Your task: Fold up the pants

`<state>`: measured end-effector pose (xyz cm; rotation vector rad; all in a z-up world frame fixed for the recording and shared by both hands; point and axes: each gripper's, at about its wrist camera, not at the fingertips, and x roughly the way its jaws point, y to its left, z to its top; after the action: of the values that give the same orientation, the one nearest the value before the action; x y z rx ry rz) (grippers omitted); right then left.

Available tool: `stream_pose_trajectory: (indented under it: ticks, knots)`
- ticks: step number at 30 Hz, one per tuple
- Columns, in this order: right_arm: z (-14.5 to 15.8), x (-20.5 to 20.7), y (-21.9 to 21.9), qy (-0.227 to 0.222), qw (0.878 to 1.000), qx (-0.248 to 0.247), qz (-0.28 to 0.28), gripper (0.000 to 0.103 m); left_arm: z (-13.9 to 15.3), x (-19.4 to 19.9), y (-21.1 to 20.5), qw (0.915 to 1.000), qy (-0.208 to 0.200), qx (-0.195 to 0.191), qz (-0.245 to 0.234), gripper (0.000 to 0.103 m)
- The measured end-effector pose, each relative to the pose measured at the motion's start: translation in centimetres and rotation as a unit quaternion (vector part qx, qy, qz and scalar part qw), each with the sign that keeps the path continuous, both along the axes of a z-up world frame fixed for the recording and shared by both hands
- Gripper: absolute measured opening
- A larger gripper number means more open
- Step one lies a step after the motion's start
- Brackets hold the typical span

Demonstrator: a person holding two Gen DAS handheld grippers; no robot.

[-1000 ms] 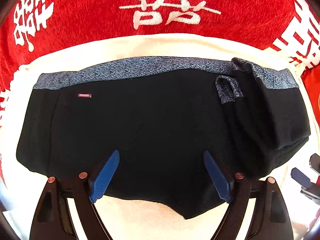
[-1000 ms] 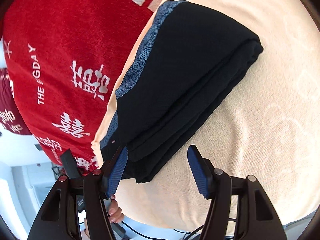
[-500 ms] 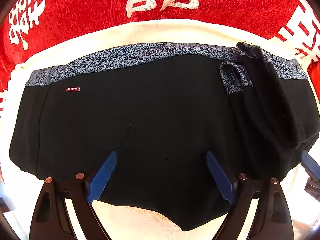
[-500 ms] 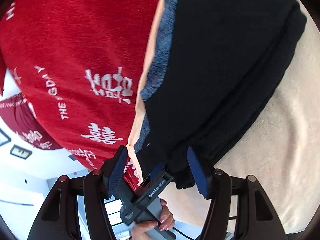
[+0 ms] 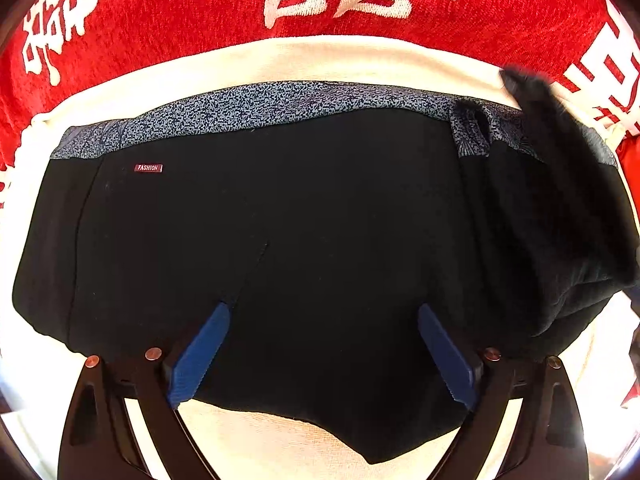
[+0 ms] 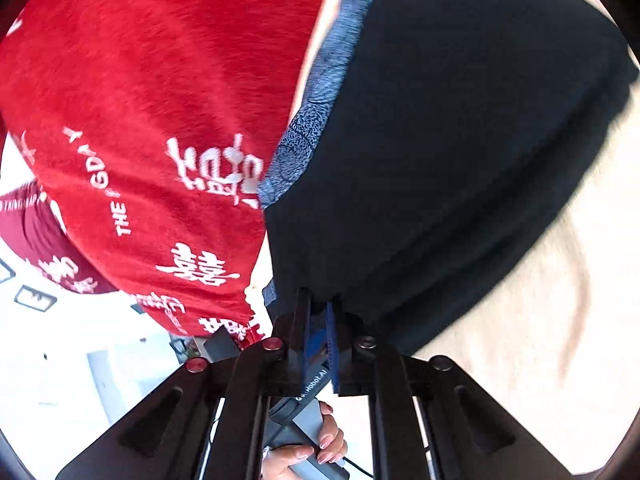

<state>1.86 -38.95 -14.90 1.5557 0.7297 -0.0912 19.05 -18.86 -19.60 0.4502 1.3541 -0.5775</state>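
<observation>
Black pants (image 5: 320, 208) with a speckled grey-blue waistband (image 5: 280, 104) lie folded on a cream cover (image 5: 320, 56). My left gripper (image 5: 324, 308) points down over their lower middle. Its jaws are opening wide and its blue pads (image 5: 200, 352) stand apart above the cloth, gripping nothing. At the right the pants' folded end (image 5: 560, 184) is raised and blurred. In the right wrist view my right gripper (image 6: 320, 332) is closing, its pads nearly together and pinching the near edge of the pants (image 6: 440, 140).
A red blanket (image 5: 160, 8) with white characters lies beyond the waistband and at the left (image 6: 160, 80) in the right wrist view. A person's hand (image 6: 316, 444) holds the left gripper's handle below the right jaws. Cream cover (image 6: 540, 320) stretches to the right.
The right gripper's jaws have closed from wide apart onto the pants' edge, and its view has rolled. The left gripper has sunk closer to the cloth. The folded right end has risen.
</observation>
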Motion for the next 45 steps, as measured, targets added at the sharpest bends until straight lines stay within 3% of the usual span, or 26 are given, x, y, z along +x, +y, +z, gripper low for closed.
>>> stream_pose_trajectory:
  ticks: [1, 3, 6, 9, 12, 14, 17, 20, 22, 25, 28, 30, 33, 35, 37, 39, 43, 44, 45]
  knots:
    - [-0.5, 0.1, 0.1, -0.002, 1.0, 0.013, -0.007, 0.044, 0.0, 0.1, -0.1, 1.0, 0.001, -0.001, 0.001, 0.096]
    - [-1.6, 0.4, 0.3, -0.002, 0.999, 0.035, -0.021, 0.059, 0.2, -0.2, -0.1, 1.0, 0.001, 0.0, 0.0, 0.096]
    - [-3.0, 1.6, 0.6, 0.004, 0.998, 0.045, -0.037, 0.057, 0.6, 0.3, -0.5, 1.0, -0.002, 0.0, -0.004, 0.096]
    - [-3.4, 1.8, 0.2, -0.006, 0.996, 0.064, -0.059, 0.005, 0.8, 0.4, -0.5, 1.0, 0.001, 0.002, -0.003, 0.096]
    - [0.4, 2.6, 0.3, -0.038, 0.999, -0.001, -0.018, 0.005, 1.8, 0.1, -0.7, 1.0, -0.008, 0.004, -0.004, 0.096]
    - [1.9, 2.6, 0.9, -0.027, 0.998, -0.042, 0.024, 0.005, 2.3, -0.1, -0.7, 0.9998, -0.017, 0.0, -0.013, 0.096]
    - [-0.1, 2.5, 1.9, 0.033, 0.997, -0.04, 0.058, 0.009, 1.6, -0.2, -0.7, 0.9999, -0.007, 0.01, -0.011, 0.096]
    - [-3.2, 0.9, 2.2, 0.053, 0.998, 0.011, 0.036, 0.014, 1.6, 0.0, -0.6, 1.0, -0.002, 0.007, -0.003, 0.096]
    - [-4.4, 0.0, 2.3, 0.049, 0.998, 0.041, 0.016, 0.036, 1.4, -0.3, -0.7, 0.9999, -0.008, 0.008, -0.011, 0.096]
    - [-4.3, -0.1, 2.5, 0.028, 0.998, 0.047, 0.0, 0.05, 1.1, -0.3, -0.6, 0.9999, -0.008, 0.006, -0.011, 0.096]
    - [-4.0, 0.6, 2.6, 0.031, 0.999, 0.035, -0.012, 0.058, 0.9, -0.3, -0.6, 0.9999, -0.005, 0.007, -0.006, 0.096]
    - [-4.1, 1.1, 2.0, 0.026, 0.998, 0.049, -0.041, 0.058, 0.9, -0.4, -0.7, 0.9999, -0.006, 0.009, -0.006, 0.096]
    - [-4.4, 1.8, 1.5, 0.012, 0.996, 0.06, -0.06, 0.018, 1.2, -0.3, -0.6, 0.9999, -0.007, 0.013, -0.006, 0.096]
    - [-3.0, 2.2, 1.2, 0.002, 0.998, 0.043, -0.042, 0.017, 2.0, 0.1, -0.4, 0.9999, -0.012, 0.011, -0.005, 0.096]
    - [-0.3, 2.7, 1.6, -0.01, 1.0, -0.005, 0.002, 0.017, 3.4, 0.4, 0.2, 0.9998, -0.019, -0.007, -0.005, 0.096]
    - [0.7, 3.0, 2.7, 0.008, 0.998, -0.037, 0.041, 0.017, 4.4, 0.6, 0.5, 0.9994, -0.03, -0.017, -0.009, 0.096]
    - [-3.7, 4.9, 4.2, 0.076, 0.995, -0.022, 0.068, 0.022, 3.4, 1.2, 0.2, 0.9997, -0.024, 0.011, 0.0, 0.096]
    - [-4.5, 5.1, 4.2, 0.072, 0.995, -0.013, 0.066, 0.023, 3.3, 1.3, 0.1, 0.9997, -0.021, 0.012, 0.005, 0.096]
    - [-4.5, 5.0, 4.1, 0.062, 0.996, -0.003, 0.06, 0.031, 3.5, 1.4, -0.1, 0.9997, -0.022, 0.009, 0.008, 0.096]
